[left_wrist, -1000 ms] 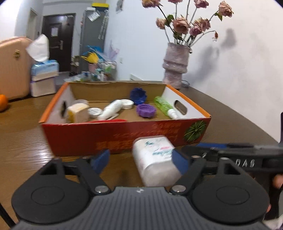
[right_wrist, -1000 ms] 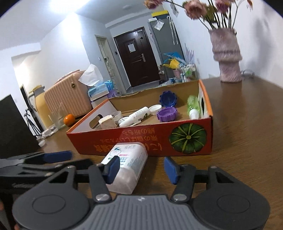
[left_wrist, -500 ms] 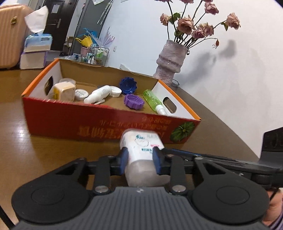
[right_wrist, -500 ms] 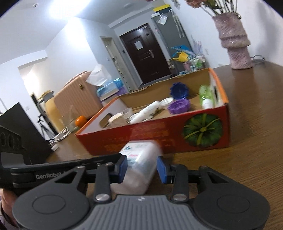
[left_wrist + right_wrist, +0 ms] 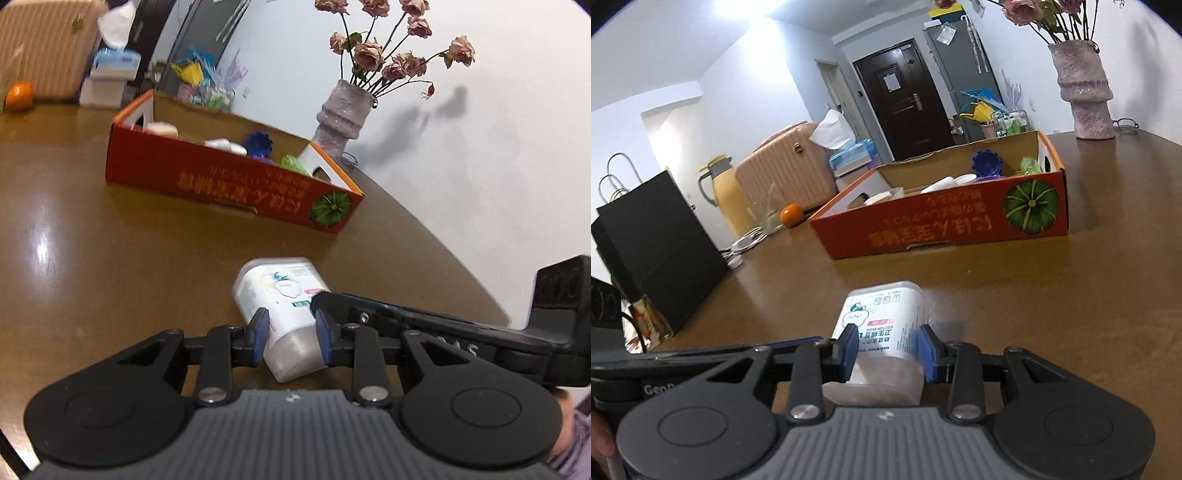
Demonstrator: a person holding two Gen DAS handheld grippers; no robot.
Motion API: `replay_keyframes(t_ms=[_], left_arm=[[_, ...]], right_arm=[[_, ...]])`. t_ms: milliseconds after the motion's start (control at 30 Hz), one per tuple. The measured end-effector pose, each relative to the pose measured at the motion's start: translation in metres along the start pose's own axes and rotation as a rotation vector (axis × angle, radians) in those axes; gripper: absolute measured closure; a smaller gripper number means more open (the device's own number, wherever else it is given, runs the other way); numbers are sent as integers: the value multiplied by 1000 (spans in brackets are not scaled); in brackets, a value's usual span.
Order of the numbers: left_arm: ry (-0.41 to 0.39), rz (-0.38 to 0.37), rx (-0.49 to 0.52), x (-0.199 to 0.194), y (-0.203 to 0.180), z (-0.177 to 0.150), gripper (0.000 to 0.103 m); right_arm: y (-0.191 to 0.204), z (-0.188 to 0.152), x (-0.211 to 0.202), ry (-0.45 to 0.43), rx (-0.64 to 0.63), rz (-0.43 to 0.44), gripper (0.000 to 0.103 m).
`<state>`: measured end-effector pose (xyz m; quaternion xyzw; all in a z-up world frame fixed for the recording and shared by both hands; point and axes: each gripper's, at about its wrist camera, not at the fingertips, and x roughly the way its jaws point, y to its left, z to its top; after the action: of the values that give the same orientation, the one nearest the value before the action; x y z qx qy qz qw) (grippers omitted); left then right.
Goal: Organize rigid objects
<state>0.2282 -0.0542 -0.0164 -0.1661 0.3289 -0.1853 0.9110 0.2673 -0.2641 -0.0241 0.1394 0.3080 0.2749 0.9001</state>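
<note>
From your left wrist, the left gripper is clamped on the cotton-swab box, whose near end is blurred; the right gripper's finger overlaps its label. The red carton sits well beyond on the table.

From your right wrist, the right gripper pads press the box while its jaws are easing open. Only here do you see the black bag and orange.
</note>
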Motion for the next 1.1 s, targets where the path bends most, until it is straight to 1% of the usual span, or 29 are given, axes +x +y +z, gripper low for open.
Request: replay_keyframes(t_ms=[33,133,200,233,267,300,333,367,400,433,467,500,567,667,733,800,833,867,900,933,1000,1067,1100], left_arm=[[6,2,-6,-4,2,-3,66],[-5,50,-7,-18,6,-9,51],[-2,80,-26,-25,12,-12,51],[-9,93,-33,-29,14,-13,51],[-24,108,-43,-33,17,-13,49],[-43,122,-58,-38,21,-13,48],[-65,139,-84,-44,25,-13,45],[-81,154,-105,-47,29,-13,39],[-96,171,-127,-49,34,-12,37],[-100,186,-140,-51,37,-12,37],[-101,202,-151,-53,40,-11,37],[-105,207,-154,-55,43,-11,37],[-115,208,-156,-61,46,-12,36],[-117,177,-146,-63,44,-14,36],[-106,146,-130,-58,39,-16,36],[-81,111,-110,-50,31,-20,42],[-62,90,-97,-45,26,-21,54],[-48,73,-87,-40,21,-23,68],[-35,59,-80,-36,17,-25,71],[-24,46,-83,-32,14,-26,71],[-17,32,-102,-27,13,-27,71],[-17,24,-114,-24,17,-26,70],[-20,27,-129,-23,19,-26,69]], right_arm=[[0,-2,-2,2,13,-6,67],[5,-7,-10,-6,17,-60,65],[10,-13,-20,-10,-10,-74,63],[10,-16,-24,-8,-6,-64,63],[11,-20,-26,-2,4,-40,62],[15,-24,-27,6,1,8,62],[22,-29,-26,15,-19,63,62],[34,-34,-24,32,-58,128,62],[49,-39,-21,56,-118,189,60],[62,-42,-18,69,-174,220,57],[73,-45,-17,74,-228,227,57],[82,-46,-16,74,-269,217,57],[84,-44,-14,74,-280,181,57],[65,-35,-16,39,-219,85,57],[44,-25,-14,12,-146,-3,57],[24,-12,-10,-15,-86,-81,54],[15,-6,-7,-28,-73,-113,54],[7,-2,-3,-32,-69,-137,55],[-2,4,3,-30,-63,-160,55],[-7,7,9,-31,-63,-171,55],[-10,12,22,-30,-82,-175,56],[-12,15,38,-22,-104,-206,57],[-13,15,47,-3,-114,-232,57]])
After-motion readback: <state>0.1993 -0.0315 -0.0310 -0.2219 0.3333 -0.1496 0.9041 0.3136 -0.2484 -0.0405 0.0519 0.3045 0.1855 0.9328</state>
